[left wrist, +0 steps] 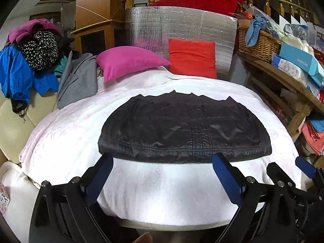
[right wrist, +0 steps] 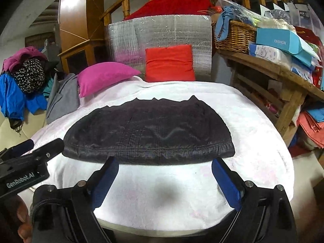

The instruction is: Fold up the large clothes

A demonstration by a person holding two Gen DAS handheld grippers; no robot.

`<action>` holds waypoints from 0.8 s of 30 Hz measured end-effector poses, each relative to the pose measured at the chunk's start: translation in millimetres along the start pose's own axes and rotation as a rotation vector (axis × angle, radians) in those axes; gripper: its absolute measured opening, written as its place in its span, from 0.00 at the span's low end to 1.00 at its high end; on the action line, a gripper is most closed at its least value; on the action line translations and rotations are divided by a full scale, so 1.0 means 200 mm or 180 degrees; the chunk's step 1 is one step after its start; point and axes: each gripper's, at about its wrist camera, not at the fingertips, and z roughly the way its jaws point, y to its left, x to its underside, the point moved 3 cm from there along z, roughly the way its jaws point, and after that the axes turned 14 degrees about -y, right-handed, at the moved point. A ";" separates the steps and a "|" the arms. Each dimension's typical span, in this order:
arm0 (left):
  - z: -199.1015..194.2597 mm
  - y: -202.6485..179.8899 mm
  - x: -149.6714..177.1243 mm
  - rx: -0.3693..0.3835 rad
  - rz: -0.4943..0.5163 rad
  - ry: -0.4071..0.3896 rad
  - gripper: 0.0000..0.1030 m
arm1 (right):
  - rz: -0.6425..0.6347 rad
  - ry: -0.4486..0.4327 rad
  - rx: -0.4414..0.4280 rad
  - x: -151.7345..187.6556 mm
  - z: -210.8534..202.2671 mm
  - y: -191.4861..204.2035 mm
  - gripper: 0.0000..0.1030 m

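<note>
Left wrist view: the left gripper [left wrist: 163, 158] stands with its jaws spread wide and nothing between them. Its blue pads [left wrist: 227, 175] sit just short of the near hem of the black garment [left wrist: 182, 125], not touching it. The garment lies folded flat in a broad, compact shape on the white blanket [left wrist: 162, 192], roughly centred, with its jagged far edge towards the cushions. The right gripper's fingers [left wrist: 305, 167] show at the lower right edge, beside the left one.

Right wrist view: the right gripper [right wrist: 165, 162] is likewise spread wide and empty, its fingertips at the garment's [right wrist: 149, 133] near hem, clear of the fabric. The left gripper's body [right wrist: 30, 162] enters from the left, over the blanket's [right wrist: 172, 202] edge.

Behind the garment, a pink cushion [left wrist: 129, 60] lies on the blanket and an orange-red cushion [left wrist: 192, 57] leans upright against a silver foil panel [left wrist: 182, 24]. A grey cloth [left wrist: 79, 79] drapes at the left, next to a heap of clothes [left wrist: 30, 60]. A wicker basket [left wrist: 259, 42] and blue boxes [left wrist: 299, 62] rest on a wooden shelf [left wrist: 283, 81] at the right.
</note>
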 end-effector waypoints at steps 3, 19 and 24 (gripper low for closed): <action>0.01 -0.02 0.00 -0.0059 0.0093 0.0011 0.96 | 0.0003 0.0002 0.0005 0.01 0.01 0.00 0.92; -0.03 -0.04 0.02 -0.0104 0.0207 -0.0012 0.97 | -0.0081 -0.0085 0.0045 -0.02 -0.03 0.00 0.92; -0.03 -0.03 0.02 -0.0081 0.0171 -0.0014 0.97 | -0.0106 -0.0076 0.0039 -0.02 -0.03 0.01 0.92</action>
